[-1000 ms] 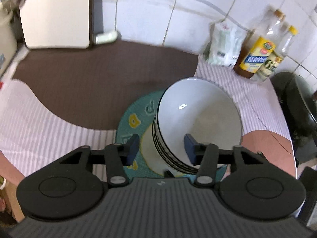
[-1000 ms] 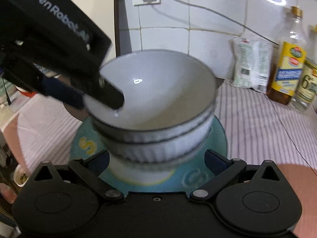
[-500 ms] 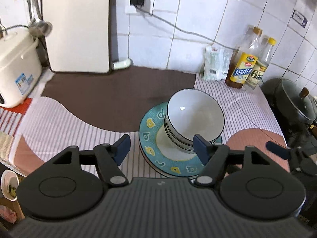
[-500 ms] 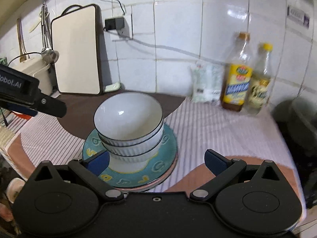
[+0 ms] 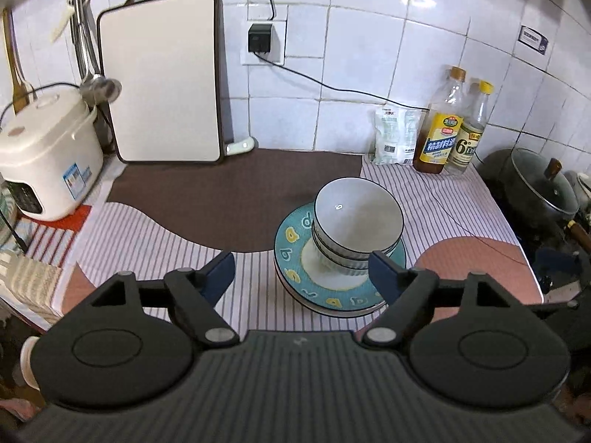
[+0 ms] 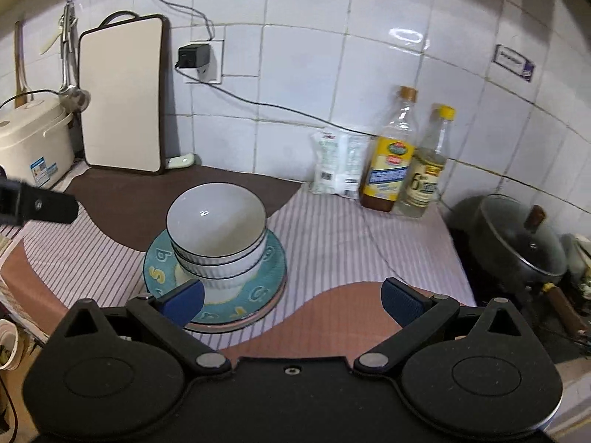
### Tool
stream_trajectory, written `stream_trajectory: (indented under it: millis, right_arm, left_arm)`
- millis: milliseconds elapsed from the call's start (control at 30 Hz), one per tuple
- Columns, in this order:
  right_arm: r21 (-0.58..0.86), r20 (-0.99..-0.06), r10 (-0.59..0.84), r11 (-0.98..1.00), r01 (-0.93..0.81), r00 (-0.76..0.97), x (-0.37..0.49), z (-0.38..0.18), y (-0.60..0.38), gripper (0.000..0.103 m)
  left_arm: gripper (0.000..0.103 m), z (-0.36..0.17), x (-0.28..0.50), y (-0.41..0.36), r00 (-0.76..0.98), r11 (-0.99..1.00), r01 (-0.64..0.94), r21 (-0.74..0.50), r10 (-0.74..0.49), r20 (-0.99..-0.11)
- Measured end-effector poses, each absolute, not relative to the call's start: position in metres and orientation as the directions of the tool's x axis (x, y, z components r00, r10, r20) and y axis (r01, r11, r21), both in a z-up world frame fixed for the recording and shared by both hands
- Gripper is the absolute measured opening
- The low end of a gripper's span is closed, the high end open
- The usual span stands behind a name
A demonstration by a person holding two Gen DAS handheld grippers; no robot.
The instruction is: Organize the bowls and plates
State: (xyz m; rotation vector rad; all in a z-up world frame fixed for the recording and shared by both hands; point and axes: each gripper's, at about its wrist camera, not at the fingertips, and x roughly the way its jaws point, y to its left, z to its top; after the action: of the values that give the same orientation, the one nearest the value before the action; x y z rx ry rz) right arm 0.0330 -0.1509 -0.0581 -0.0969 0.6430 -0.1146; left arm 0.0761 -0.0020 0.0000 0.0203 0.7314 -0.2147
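Three glazed bowls (image 5: pixel 356 227) sit nested on the plates (image 5: pixel 291 258), left of the bottles (image 5: pixel 439 131): fragile, slick, top-heavy. I'd grip a rim; left gripper (image 5: pixel 302 272), just opening, and right gripper (image 6: pixel 293 301) are released, empty.

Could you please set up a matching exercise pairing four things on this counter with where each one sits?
Things:
1. stacked bowls
2. cutting board
3. rice cooker
4. two bottles

Places:
A. far left of the counter
B. upright against the wall tiles, beside the socket
C. on the teal plate
D. by the wall, next to a white packet

Pairs: 1-C, 2-B, 3-A, 4-D
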Motion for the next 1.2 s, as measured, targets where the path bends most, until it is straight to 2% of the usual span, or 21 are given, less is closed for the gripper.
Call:
stream_trajectory:
  millis: [167, 300, 433, 800, 1200]
  right_arm:
    - [-0.112, -0.578, -0.135, 0.990, 0.086, 0.804, 0.010, -0.046, -0.159, 0.103]
    - [-0.116, -0.566, -0.142, 0.989, 0.093, 0.812, -0.005, -0.039, -0.165, 0.103]
    - [-0.093, -0.558, -0.126, 0.992, 0.089, 0.820, -0.016, -0.038, -0.169, 0.103]
    - [-0.047, -0.556, -0.106, 0.994, 0.096, 0.824, -0.036, -0.038, -0.176, 0.103]
    - [-0.059, -0.516, -0.116, 0.993, 0.100, 0.849, -0.052, -0.036, -0.173, 0.103]
  left_arm:
    - [0.101, 0.004, 0.058, 0.000, 0.751, 0.983, 0.182, -0.033, -0.160, -0.641]
    - [0.101, 0.004, 0.048, 0.000, 0.756, 0.987, 0.156, 0.025, -0.103, -0.647]
    - [0.101, 0.005, 0.037, 0.006, 0.760, 0.988, 0.154, 0.017, -0.107, -0.641]
    - [0.101, 0.012, 0.004, -0.003, 0.794, 0.979, 0.173, 0.104, -0.077, -0.603]
    - [0.101, 0.007, -0.005, -0.006, 0.797, 0.982, 0.171, 0.077, -0.092, -0.597]
